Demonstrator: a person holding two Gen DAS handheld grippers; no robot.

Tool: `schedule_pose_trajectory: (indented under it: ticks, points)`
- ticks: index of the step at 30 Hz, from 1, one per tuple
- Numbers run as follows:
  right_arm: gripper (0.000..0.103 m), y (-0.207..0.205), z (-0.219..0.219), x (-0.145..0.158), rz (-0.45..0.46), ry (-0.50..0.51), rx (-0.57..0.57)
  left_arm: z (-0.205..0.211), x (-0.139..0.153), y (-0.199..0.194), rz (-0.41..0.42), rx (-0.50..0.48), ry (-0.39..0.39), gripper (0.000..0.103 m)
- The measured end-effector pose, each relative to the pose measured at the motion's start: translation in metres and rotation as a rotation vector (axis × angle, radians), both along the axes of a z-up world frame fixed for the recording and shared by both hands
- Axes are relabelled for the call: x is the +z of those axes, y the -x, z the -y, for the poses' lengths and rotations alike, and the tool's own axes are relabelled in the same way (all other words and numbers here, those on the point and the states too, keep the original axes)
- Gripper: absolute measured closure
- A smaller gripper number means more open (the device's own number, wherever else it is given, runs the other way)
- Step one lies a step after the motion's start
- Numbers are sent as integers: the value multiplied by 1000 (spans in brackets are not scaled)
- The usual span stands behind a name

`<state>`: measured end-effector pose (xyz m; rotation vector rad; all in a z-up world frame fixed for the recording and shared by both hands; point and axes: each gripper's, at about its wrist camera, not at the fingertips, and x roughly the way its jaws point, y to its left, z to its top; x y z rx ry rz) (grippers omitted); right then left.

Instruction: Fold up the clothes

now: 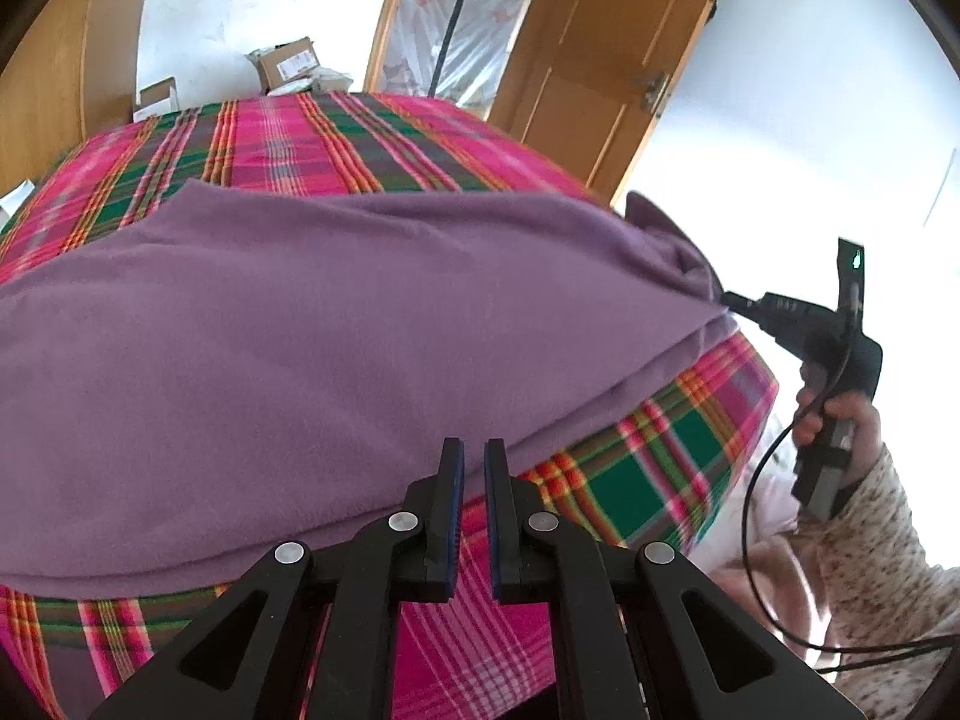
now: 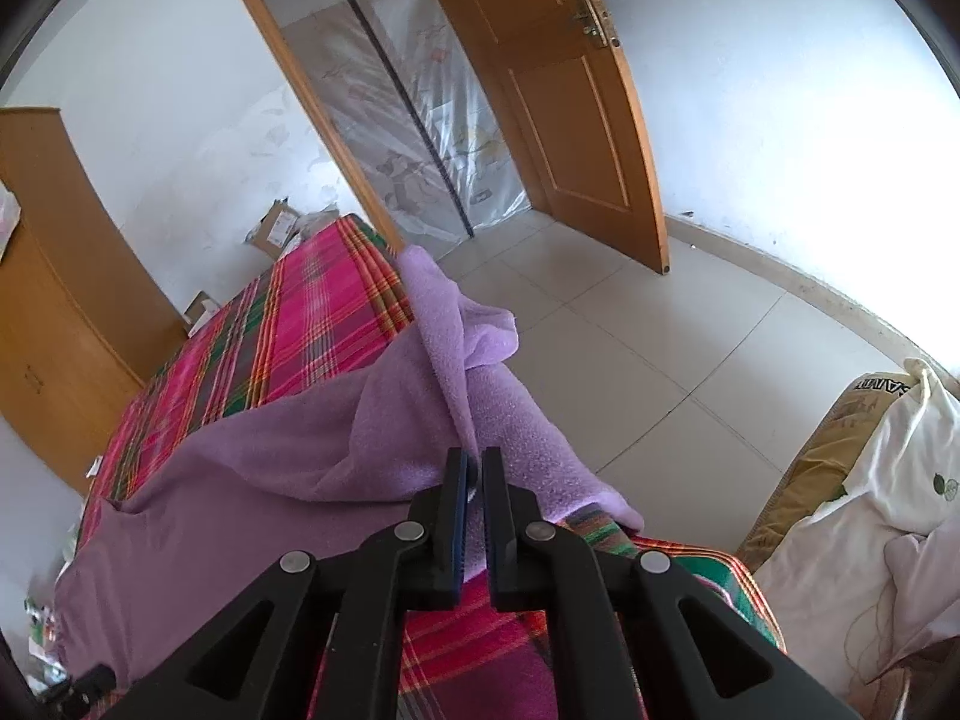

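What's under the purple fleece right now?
The purple fleece lies on the plaid bedspread, which shows around its edges. The right tool lifts one corner. Anything beneath the fleece's middle is covered.

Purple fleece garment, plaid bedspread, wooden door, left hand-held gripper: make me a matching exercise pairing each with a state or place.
Things:
1. purple fleece garment
2. plaid bedspread
3. wooden door
4. left hand-held gripper

States:
A. swung open
B. pinched at one edge by the right hand-held gripper
C. narrowly parted at the garment's near edge, gripping nothing
D. spread beneath the garment

Pairs: 1-B, 2-D, 3-A, 4-C
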<state>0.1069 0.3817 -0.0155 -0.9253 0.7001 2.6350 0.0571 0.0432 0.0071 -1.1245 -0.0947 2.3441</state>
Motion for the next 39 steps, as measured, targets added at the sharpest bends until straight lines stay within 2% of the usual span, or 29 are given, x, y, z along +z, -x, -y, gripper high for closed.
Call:
schedule_pose_trajectory:
  ticks: [5, 8, 11, 13, 14, 18, 23, 25, 26, 27, 31, 39]
  points:
    - [97, 11, -11, 17, -36, -37, 17, -1, 7, 7, -9, -6, -21, 96]
    - [77, 39, -24, 22, -10, -16, 63, -8, 3, 13, 7, -17, -12, 96]
    - [76, 66, -33, 24, -3, 23, 91, -14, 0, 19, 21, -22, -5, 96]
    - [75, 80, -33, 24, 13, 7, 117, -17, -2, 23, 31, -24, -1, 94]
    - [72, 88, -33, 24, 21, -4, 129, -19, -3, 25, 36, -26, 1, 91]
    - [70, 119, -31, 17, 83, -23, 181, -26, -6, 34, 54, -32, 7, 91]
    - [71, 135, -31, 11, 111, -10, 191, -32, -8, 42, 66, -42, 9, 91]
    - [80, 137, -32, 10, 114, -8, 188, -34, -9, 44, 70, -45, 11, 89]
    - [92, 136, -32, 10, 117, -18, 187, -36, -9, 45, 71, -47, 12, 87]
    - [98, 136, -33, 11, 120, -27, 186, -36, -9, 46, 72, -50, 12, 86]
    - [98, 127, -41, 18, 84, -38, 157, -41, -8, 47, 72, -59, 22, 84]
    - [99, 85, -82, 32, -9, 8, 2, -45, -8, 46, 74, -53, 32, 84]
